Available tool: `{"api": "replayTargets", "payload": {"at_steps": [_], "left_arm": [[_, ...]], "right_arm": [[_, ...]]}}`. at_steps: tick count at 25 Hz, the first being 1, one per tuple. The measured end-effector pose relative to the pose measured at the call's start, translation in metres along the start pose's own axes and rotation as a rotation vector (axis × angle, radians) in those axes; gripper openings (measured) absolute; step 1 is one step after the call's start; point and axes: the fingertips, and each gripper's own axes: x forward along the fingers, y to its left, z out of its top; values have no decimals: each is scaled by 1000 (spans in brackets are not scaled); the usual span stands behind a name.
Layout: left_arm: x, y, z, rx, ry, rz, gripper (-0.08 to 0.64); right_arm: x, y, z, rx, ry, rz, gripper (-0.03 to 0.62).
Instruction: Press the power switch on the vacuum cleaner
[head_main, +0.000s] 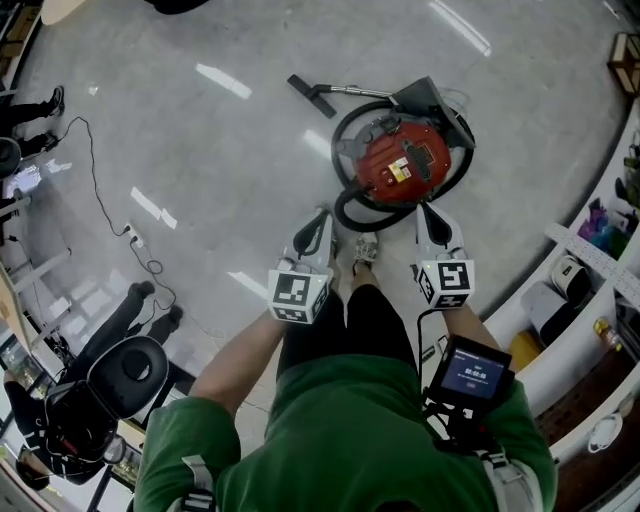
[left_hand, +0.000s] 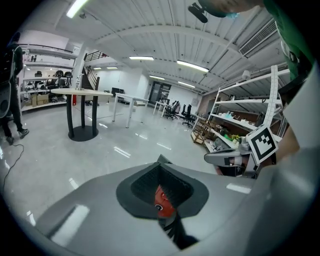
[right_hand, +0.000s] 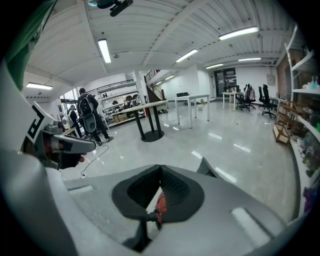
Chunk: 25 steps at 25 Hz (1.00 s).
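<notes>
one round red vacuum cleaner (head_main: 403, 160) with a black base sits on the glossy grey floor (head_main: 200, 150), just ahead of both grippers' tips and nearer the right one. which mark on its top is the power switch cannot be told. a black ribbed hose (head_main: 345, 205) loops round the body, and its near bend lies between the two grippers' tips. a metal wand ends in a black floor nozzle (head_main: 311, 95) farther ahead of the left gripper (head_main: 321, 220).

the left gripper is held up off the floor with its jaws closed tip to tip and nothing in them. in its own view a sliver of the vacuum cleaner (left_hand: 161, 200) shows through the hollow between the dark pads. the right gripper (head_main: 430, 215) is likewise closed and empty, and its own view shows the same red (right_hand: 160, 204) through the pad hollow.

between the grippers, just behind their tips, a light shoe (head_main: 366, 248) of the person stands on the floor. behind the right gripper a small black device with a lit blue screen (head_main: 470, 375) sits by the person's green sleeve. well to the left of the left gripper a white power strip (head_main: 133, 236) lies on a thin black cable. far ahead in the left gripper view stands a tall table on a black round base (left_hand: 82, 112). to the right of the right gripper a white shelf unit (head_main: 600, 262) curves along the room's edge.
</notes>
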Motion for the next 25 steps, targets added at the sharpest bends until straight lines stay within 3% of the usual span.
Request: {"api": "replayTargets", "payload": {"at_steps": [10,25], "left_arm": [[13,11,-54,35,39,1,-8],[59,42,-131,2,119,-32,-8]], "right_arm": [[29,1,-59,-50,58,32,3],[98,-11,-131,-150,174,87,3]]}}
